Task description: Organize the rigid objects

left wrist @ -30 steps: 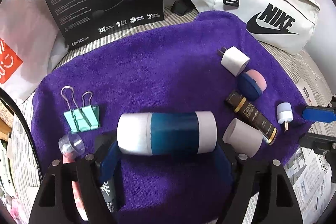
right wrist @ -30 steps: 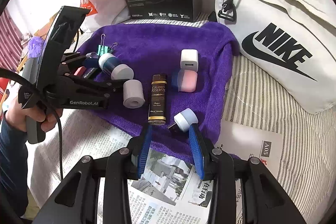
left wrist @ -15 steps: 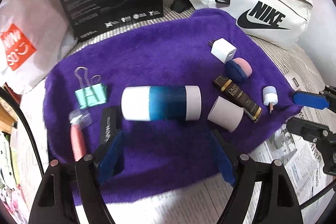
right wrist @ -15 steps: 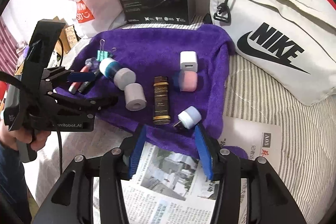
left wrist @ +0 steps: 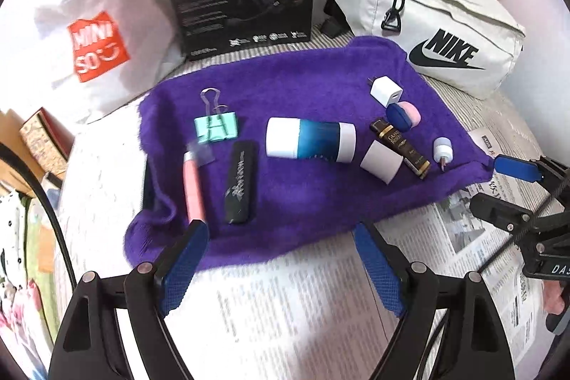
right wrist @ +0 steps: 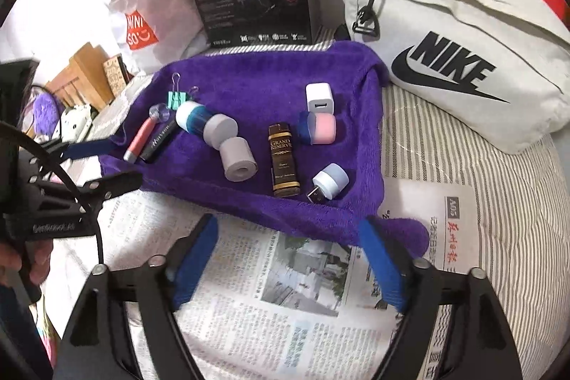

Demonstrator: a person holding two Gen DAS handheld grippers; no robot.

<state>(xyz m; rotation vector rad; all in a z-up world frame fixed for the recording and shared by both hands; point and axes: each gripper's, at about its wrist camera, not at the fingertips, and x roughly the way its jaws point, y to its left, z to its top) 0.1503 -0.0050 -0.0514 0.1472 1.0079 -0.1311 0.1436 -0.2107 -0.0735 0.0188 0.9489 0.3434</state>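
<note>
Both jaws opening wide and empty, left gripper (left wrist: 274,267) and right gripper (right wrist: 286,257) hang over newspaper (right wrist: 285,301), while small items line the purple towel (right wrist: 249,77), so sorting looks nearly done.

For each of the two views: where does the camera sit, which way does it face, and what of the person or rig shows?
Left wrist: on the left gripper, looking down at the purple towel; own fingers empty, opening; right gripper at right edge.
Right wrist: on the right gripper, same downward aim; own fingers empty, opening; left gripper and hand at left.
Shared: towel, blue-and-white cylinder, Nike bag.
</note>
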